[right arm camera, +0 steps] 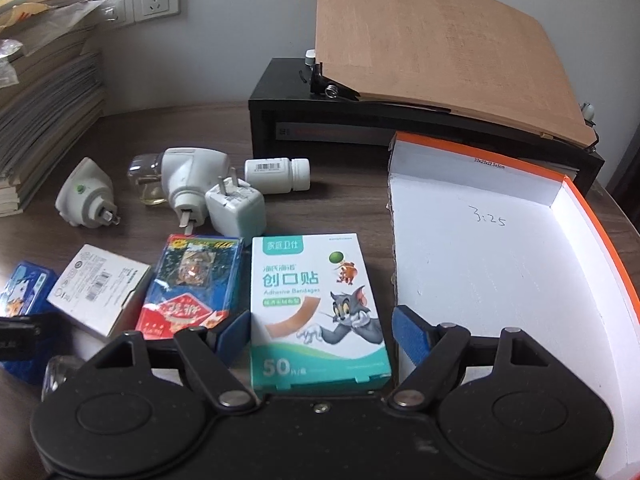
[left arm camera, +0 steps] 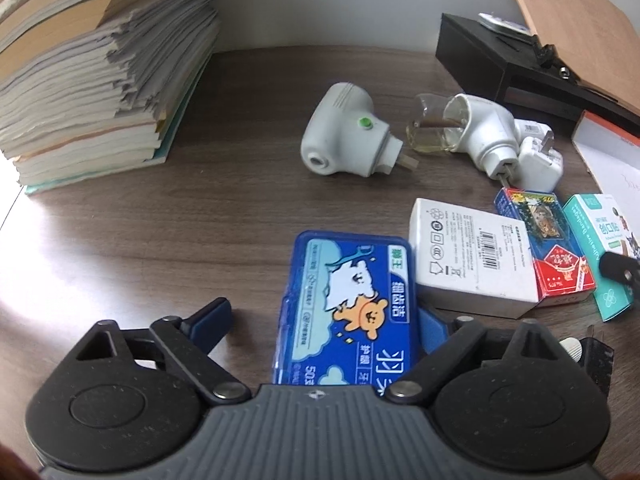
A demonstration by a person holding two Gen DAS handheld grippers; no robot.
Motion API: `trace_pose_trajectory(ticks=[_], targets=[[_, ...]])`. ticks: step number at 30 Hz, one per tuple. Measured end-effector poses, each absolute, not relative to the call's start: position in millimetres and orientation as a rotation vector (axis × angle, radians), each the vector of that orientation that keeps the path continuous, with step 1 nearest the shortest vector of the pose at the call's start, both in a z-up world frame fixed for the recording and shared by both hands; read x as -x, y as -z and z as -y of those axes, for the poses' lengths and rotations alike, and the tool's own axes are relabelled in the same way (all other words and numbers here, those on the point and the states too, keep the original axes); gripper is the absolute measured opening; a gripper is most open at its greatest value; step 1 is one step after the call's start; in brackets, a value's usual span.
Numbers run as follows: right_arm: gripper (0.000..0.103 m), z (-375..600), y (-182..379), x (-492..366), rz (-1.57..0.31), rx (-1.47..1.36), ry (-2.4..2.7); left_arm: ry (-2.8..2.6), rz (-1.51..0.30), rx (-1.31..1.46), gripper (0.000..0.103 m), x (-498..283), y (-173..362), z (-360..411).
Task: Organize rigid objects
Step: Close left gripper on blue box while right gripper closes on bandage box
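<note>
— What is seen around the left gripper?

— Its jaws are spread wide around a blue case, flat on the surface, long axis running away from the camera. A white box is pressed against its right side; a card pack lies beyond.

— And the right gripper?

— Its jaws are likewise held open, astride a bandage box, lengthwise to the fingers, nothing gripped. An open carton is set just right; plugs and a bottle are scattered behind.
</note>
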State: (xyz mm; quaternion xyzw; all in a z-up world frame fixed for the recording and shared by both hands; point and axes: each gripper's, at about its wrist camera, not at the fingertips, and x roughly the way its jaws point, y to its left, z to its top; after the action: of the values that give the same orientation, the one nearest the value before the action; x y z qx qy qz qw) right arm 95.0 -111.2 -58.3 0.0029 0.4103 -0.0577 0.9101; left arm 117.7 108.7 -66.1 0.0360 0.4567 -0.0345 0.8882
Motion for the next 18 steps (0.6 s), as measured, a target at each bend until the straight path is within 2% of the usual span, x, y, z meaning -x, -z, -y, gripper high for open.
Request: trace_pose_trajectory(ticks=[2, 4, 7, 18], targets=[[0.091, 116, 61, -103, -0.859, -0.023, 0.109, 0.091, -0.924, -0.087, 0.072, -117, 65, -106], [0.091, 120, 65, -113, -0.886, -0.025, 0.109, 0.107, -0.91, -0.1, 0.064, -117, 64, -103], [0.084, 126, 70, -123, -0.94, -0.048, 0.075, 0.111, -0.911, -0.087, 0.064, -117, 63, -102], [0.084, 139, 32, -104, -0.828, -0.062, 0.06, 0.045, -0.844, -0.028, 0.064, -105, 38, -100]])
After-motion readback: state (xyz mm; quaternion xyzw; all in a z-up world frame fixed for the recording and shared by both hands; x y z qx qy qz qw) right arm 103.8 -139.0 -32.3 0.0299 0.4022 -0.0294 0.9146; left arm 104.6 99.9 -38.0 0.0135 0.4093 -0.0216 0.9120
